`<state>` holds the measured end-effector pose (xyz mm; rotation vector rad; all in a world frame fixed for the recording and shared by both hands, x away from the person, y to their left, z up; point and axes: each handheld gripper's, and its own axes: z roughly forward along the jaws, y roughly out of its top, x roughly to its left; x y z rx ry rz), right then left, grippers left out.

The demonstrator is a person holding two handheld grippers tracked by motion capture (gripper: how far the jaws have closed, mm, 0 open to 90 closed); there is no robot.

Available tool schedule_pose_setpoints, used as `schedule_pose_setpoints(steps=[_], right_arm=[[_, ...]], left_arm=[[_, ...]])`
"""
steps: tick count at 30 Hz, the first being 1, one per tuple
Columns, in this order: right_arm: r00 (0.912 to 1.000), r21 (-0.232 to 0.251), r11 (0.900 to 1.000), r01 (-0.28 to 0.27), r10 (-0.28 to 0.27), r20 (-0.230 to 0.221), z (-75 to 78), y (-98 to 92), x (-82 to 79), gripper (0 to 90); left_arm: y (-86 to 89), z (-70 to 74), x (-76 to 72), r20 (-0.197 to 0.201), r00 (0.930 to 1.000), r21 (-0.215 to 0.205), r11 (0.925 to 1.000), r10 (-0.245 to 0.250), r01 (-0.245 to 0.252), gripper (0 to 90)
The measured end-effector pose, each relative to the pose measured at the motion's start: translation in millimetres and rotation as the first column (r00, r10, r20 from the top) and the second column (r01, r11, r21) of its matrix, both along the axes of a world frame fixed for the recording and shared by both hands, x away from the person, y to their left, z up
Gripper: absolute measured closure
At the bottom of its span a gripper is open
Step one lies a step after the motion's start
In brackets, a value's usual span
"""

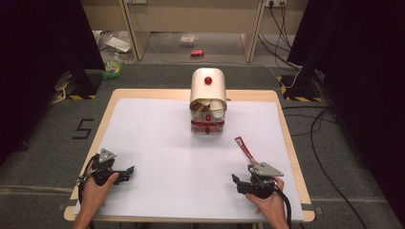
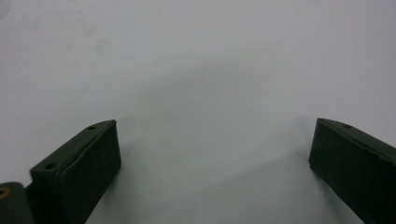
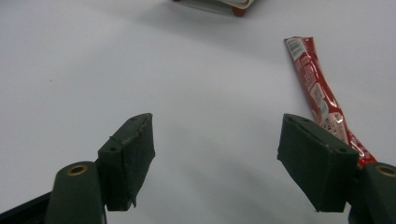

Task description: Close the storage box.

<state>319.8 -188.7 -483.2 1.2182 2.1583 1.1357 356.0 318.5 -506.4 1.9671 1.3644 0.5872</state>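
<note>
A cream container [image 1: 208,98] with a rounded lid, a red knob and a clear lower part stands at the table's far middle; its bottom edge [image 3: 219,5] peeks in at the top of the right gripper view. A long red sachet [image 1: 244,149] [image 3: 320,95] lies flat on the white surface, just beyond my right gripper [image 1: 242,178] [image 3: 215,140], which rests near the front right edge with jaws wide apart and nothing between them. At the front left my left gripper [image 1: 128,171] [image 2: 212,149] is open over bare white surface.
The table [image 1: 119,98] has a wooden rim around a white mat. Beyond it the floor holds cables, a red can [image 1: 197,53] and scattered packaging [image 1: 117,45]. Dark curtains hang at both sides.
</note>
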Motion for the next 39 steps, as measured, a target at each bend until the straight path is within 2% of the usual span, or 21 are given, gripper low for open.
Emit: schedule_pose_setpoints(steps=[16,30,33,36,39], right_arm=[[0.9982,-0.023,1.0,-0.012,0.011,-0.059,-8.2,-9.9,-14.0,26.1],[0.9966,-0.038,0.999,-0.018,0.014,-0.081,-11.2,-12.3,-17.2,25.5],[0.9955,-0.061,0.998,-0.029,0.023,-0.092,-12.4,-10.7,-17.6,24.4],[0.9962,-0.091,0.995,-0.036,0.029,-0.082,-13.1,-7.2,-18.6,22.7],[0.9962,-0.096,0.995,-0.039,0.031,-0.082,-13.2,-7.0,-18.6,22.5]], left_arm=[[0.0,0.0,0.0,0.0,1.0,0.0,1.0,0.0,0.0,1.5],[0.0,0.0,0.0,0.0,1.0,0.0,1.0,0.0,0.0,1.5],[0.0,0.0,0.0,-0.001,1.0,-0.001,1.0,0.0,0.0,1.5],[0.1,0.0,0.1,-0.001,1.0,-0.001,1.0,0.0,0.0,1.5],[0.0,-0.1,0.0,-0.001,1.0,-0.001,1.0,0.001,-0.001,1.5]])
